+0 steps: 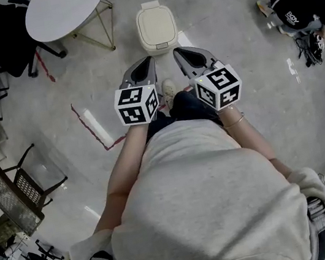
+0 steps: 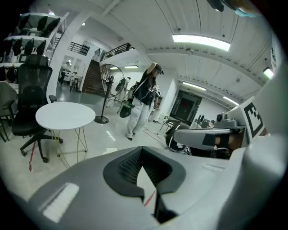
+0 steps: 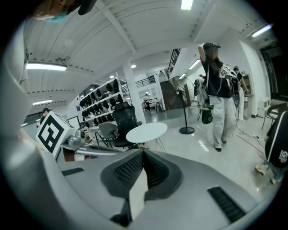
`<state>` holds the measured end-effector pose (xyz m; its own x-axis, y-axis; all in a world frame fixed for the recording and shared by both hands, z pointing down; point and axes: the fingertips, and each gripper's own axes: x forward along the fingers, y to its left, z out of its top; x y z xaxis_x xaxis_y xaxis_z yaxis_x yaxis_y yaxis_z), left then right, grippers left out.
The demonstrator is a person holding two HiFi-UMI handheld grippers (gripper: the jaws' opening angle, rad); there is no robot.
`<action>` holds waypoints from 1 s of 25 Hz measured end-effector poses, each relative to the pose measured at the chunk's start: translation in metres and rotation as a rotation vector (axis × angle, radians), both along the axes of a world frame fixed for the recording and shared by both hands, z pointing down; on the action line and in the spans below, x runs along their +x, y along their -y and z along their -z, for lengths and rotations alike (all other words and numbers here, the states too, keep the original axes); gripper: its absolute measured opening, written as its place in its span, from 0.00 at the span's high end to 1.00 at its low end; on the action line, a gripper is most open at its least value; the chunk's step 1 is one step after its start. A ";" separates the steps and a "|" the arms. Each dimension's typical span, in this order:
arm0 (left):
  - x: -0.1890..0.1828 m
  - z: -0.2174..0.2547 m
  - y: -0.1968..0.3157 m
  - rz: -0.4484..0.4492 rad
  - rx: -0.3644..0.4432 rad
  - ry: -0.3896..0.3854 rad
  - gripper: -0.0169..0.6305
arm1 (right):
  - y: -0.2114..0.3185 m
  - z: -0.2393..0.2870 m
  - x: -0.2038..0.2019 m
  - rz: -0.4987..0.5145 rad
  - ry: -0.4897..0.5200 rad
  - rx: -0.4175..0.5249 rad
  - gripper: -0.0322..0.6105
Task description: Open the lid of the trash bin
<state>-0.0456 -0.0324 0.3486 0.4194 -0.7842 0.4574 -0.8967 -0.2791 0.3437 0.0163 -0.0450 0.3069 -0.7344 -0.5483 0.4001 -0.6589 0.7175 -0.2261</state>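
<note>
A beige trash bin (image 1: 157, 27) stands on the floor straight ahead in the head view, its lid down flat. My shoe (image 1: 169, 90) rests on the floor just in front of the bin's base. The left gripper (image 1: 149, 61) is held above the floor at the bin's near left corner, the right gripper (image 1: 176, 51) at its near right corner. Neither touches the bin. In the left gripper view the left gripper (image 2: 143, 151) has its jaws together on nothing. The right gripper (image 3: 143, 153) looks the same in its own view. Both gripper views look out across the room, and the bin is outside them.
A round white table (image 1: 66, 9) stands to the bin's left, with dark chairs beyond it. A wire chair (image 1: 21, 191) sits at the left edge, a white roll (image 1: 99, 128) lies on the floor, and a black bag (image 1: 299, 2) is at the right. A person (image 2: 144, 101) stands farther off.
</note>
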 end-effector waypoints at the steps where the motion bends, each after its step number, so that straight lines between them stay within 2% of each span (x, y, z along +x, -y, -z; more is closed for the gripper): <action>1: 0.000 0.000 0.010 0.019 -0.005 -0.003 0.96 | 0.011 -0.001 0.002 0.012 -0.003 -0.002 0.94; 5: -0.003 -0.002 0.043 0.096 -0.020 -0.025 0.96 | 0.044 -0.012 0.007 0.055 -0.001 -0.036 0.94; 9: -0.007 -0.006 0.056 0.114 -0.041 -0.034 0.97 | 0.049 -0.026 0.004 0.078 -0.023 -0.055 0.94; 12: -0.004 -0.013 0.056 0.109 -0.075 -0.032 0.96 | 0.046 -0.036 0.005 0.083 -0.021 -0.088 0.94; 20: 0.010 -0.029 0.055 0.044 -0.141 -0.012 0.96 | 0.052 -0.048 0.016 0.059 -0.053 -0.105 0.94; 25: 0.009 -0.055 0.051 0.014 -0.202 -0.019 0.96 | 0.052 -0.070 0.017 0.045 -0.107 -0.125 0.94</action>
